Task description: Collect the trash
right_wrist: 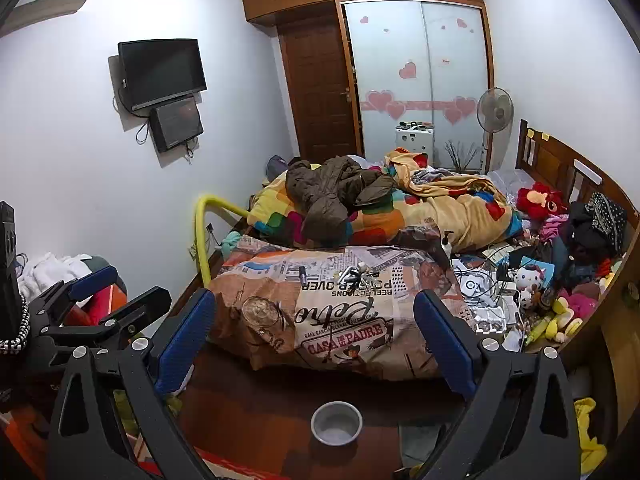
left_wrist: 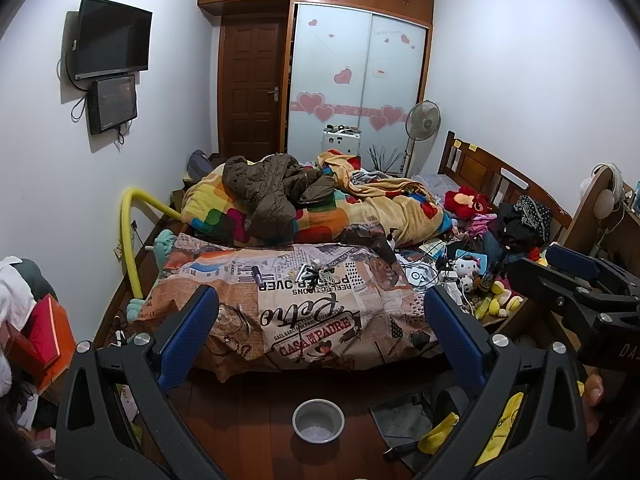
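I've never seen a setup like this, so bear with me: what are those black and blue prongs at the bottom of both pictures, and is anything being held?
Those are hand-held grippers, not a robot; a person carries one in each hand. Each picture comes from a camera on one gripper looking along its two blue-padded fingers. The left gripper and the right gripper both stand open and hold nothing. Ahead is a cluttered bed with a brown jacket on a colourful blanket. A metal bowl sits on the wooden floor.

The bed (left_wrist: 472,168) carries a printed quilt (left_wrist: 304,312), brown jacket (left_wrist: 272,192) (crumpled) and toys (left_wrist: 466,268).
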Tool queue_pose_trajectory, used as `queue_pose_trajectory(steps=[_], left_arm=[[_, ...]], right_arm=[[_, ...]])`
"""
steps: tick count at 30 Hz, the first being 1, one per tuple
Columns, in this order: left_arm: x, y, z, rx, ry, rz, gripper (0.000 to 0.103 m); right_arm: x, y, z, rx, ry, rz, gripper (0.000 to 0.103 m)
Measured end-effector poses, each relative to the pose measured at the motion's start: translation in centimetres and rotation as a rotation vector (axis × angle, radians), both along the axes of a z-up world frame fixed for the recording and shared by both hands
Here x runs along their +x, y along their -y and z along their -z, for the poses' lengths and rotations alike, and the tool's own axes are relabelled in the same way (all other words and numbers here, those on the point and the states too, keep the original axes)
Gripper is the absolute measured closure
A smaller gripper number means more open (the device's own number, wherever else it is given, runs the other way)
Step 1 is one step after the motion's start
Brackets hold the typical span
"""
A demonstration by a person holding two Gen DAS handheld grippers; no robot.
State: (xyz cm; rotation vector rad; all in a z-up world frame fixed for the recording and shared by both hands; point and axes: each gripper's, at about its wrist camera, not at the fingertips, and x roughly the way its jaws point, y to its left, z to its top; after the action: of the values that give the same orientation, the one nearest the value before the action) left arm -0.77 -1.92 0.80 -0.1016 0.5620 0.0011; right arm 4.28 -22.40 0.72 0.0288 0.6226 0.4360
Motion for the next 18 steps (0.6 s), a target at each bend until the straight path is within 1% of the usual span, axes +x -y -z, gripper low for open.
queue_pose_trajectory(steps=[6,10,14,18], left_arm=[[0.7,-0.6,0.7,-0.001,-0.006,0.021,0.0],[1.8,-1.8,0.9,-0.002,-0.011,0.032,0.0],[2.9,-3.0,1.3,0.008,-0.003,0.021,0.0],[5.2,-4.2,2.0,-0.003,-0.027,-0.01,0.0]], right_arm=[[0.3,-0.6,0.2,-0.004,-0.006,0.021,0.005],[0.8,-1.2,0.1,-0.013,-0.007,0.04,0.005],[2.0,-1.8,0.2,0.0,-0.022,0.052,0.005],[3.5,-2.1,0.2,-0.006,-0.026,0.067,0.005]])
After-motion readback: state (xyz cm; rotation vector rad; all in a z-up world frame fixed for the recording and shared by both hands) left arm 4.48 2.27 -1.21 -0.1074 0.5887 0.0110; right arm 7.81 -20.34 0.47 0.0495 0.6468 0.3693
